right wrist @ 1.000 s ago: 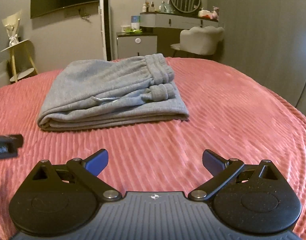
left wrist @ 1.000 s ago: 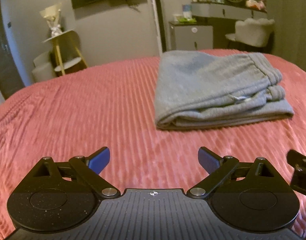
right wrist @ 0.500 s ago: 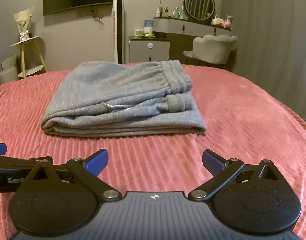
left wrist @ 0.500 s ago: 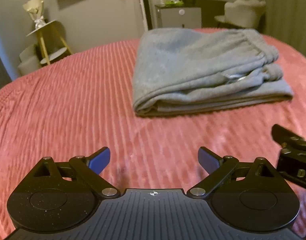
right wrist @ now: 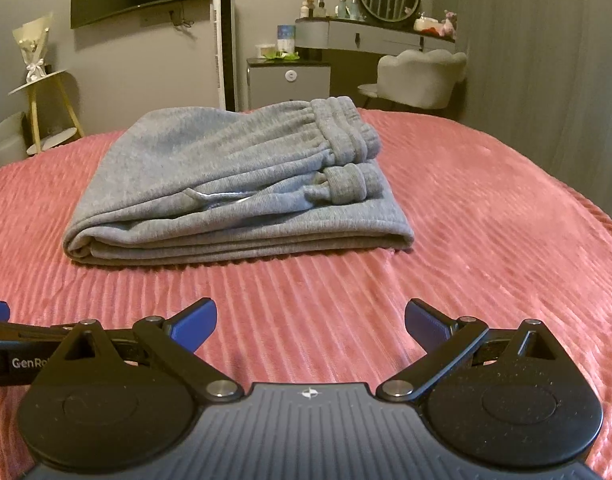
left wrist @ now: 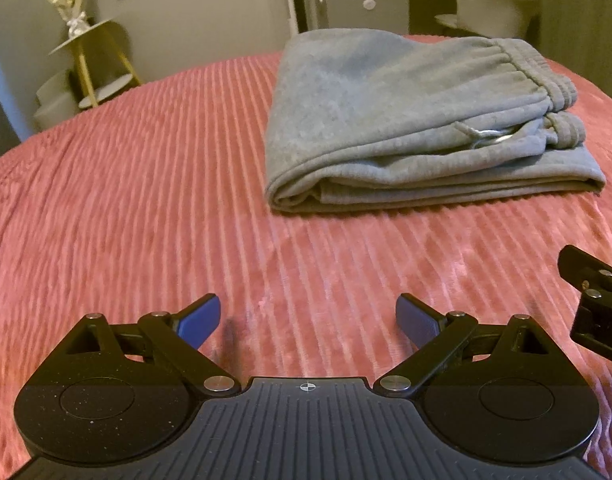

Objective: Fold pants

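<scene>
Pants (right wrist: 234,184) lie folded mid-bed (right wrist: 485,240), well apart from us. We hold left fingers (left wrist: 198,318) and right fingers (right wrist: 196,320) spread and empty. If we snag the loose drawstring (right wrist: 222,198) or cuff, we could undo the stack.

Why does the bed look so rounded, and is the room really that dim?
Left wrist view: the fisheye lens bows the pink bedspread into a dome; the shelf stand is slightly blurred. Right wrist view: same bulge, dim warm light, soft grain, yet the folded grey pants read sharply.
</scene>
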`<state>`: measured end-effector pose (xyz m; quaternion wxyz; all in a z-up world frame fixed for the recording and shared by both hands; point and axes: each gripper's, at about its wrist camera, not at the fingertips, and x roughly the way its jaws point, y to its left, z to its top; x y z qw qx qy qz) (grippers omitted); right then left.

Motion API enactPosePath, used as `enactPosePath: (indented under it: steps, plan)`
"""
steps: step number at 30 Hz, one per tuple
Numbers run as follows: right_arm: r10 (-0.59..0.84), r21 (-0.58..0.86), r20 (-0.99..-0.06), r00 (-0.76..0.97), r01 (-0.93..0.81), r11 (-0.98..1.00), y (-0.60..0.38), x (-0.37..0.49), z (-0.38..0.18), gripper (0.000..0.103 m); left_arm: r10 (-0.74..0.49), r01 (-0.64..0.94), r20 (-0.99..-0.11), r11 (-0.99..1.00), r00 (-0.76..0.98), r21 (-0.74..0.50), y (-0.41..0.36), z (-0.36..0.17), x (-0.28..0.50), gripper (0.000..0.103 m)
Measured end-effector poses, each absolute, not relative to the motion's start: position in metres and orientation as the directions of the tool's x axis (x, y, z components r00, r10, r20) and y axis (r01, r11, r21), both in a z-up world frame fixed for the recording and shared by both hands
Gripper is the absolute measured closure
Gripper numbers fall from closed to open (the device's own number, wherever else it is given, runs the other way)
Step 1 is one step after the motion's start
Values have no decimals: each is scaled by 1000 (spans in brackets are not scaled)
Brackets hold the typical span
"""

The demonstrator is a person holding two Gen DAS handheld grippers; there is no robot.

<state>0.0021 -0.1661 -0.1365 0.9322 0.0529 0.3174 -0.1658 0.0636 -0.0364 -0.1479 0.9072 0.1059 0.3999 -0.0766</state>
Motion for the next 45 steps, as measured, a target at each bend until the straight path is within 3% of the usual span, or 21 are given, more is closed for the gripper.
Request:
enactPosePath:
  steps: [45]
  plan:
    - [-286, -17, -628, 724, 354, 935, -168, 3, -140, 3, -20, 197, -744, 969, 668, 151, -34, -148, 63, 5]
